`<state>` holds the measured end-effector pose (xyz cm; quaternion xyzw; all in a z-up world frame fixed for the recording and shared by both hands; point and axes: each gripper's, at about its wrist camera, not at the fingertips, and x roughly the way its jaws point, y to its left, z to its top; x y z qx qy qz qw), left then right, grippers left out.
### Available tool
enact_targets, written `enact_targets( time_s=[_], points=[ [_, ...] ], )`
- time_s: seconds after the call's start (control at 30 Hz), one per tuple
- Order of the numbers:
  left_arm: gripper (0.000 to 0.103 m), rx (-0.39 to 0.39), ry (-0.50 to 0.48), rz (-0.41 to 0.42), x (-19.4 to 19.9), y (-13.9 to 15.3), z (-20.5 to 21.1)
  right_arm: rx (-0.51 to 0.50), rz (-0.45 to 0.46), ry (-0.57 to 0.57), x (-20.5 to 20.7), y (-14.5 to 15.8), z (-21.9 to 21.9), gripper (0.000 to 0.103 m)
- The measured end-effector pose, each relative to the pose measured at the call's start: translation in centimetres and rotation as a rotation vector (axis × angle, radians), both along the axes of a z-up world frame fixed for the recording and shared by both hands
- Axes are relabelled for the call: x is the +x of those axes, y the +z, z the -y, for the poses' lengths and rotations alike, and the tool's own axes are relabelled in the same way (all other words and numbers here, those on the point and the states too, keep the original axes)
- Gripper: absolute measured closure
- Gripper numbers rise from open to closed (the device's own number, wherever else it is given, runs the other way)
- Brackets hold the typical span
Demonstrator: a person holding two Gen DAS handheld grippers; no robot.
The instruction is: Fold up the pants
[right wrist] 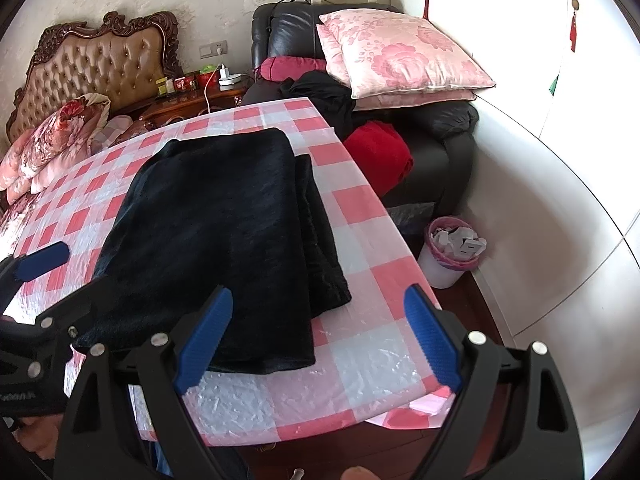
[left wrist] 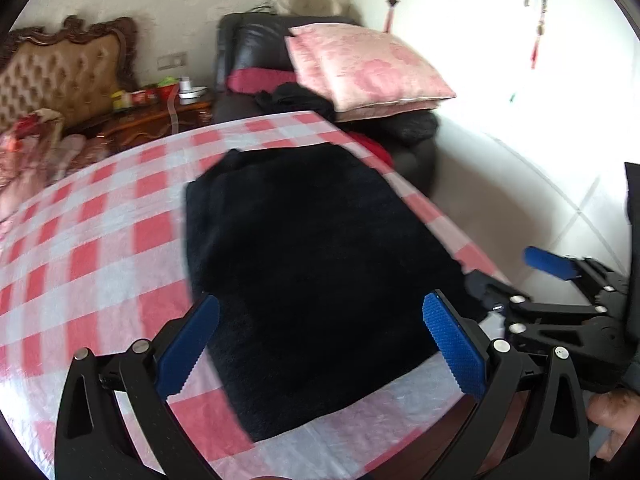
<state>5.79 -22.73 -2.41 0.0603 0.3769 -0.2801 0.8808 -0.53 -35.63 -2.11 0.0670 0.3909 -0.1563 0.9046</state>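
Black plush pants [right wrist: 224,240] lie folded into a thick rectangle on the table [right wrist: 372,344], on its red-and-white checked plastic cover. The stack sits toward the table's right edge and runs from near the front edge back toward the far edge; a narrower lower layer sticks out along its right side.

Right gripper [right wrist: 320,336]: jaws spread wide, nothing between them, above the front right corner; its left blue pad overlaps the front edge of the pants in view, contact not determinable.

Left gripper [left wrist: 324,344]: jaws also wide and empty, above the front part of the stack; that view is motion-blurred.

Beyond the far right corner: dark leather armchair [right wrist: 436,148] with pink floral cushions [right wrist: 404,56]. A lined wastebasket [right wrist: 450,252] stands on the floor off the right edge. A tufted headboard [right wrist: 96,68] is behind the table's far left.
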Motion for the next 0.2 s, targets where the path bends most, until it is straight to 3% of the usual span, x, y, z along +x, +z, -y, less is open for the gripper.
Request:
enact_targets(
  time_s=[0.13, 0.2],
  points=[
    [0.004, -0.034, 0.004, -0.02, 0.4, 0.2, -0.6, 0.006, 0.008, -0.01, -0.3, 0.2, 0.1, 0.015],
    [0.004, -0.071, 0.014, 0.005, 0.4, 1.2, -3.0, 0.015, 0.022, -0.01, -0.4, 0.3, 0.0, 0.009]
  ],
)
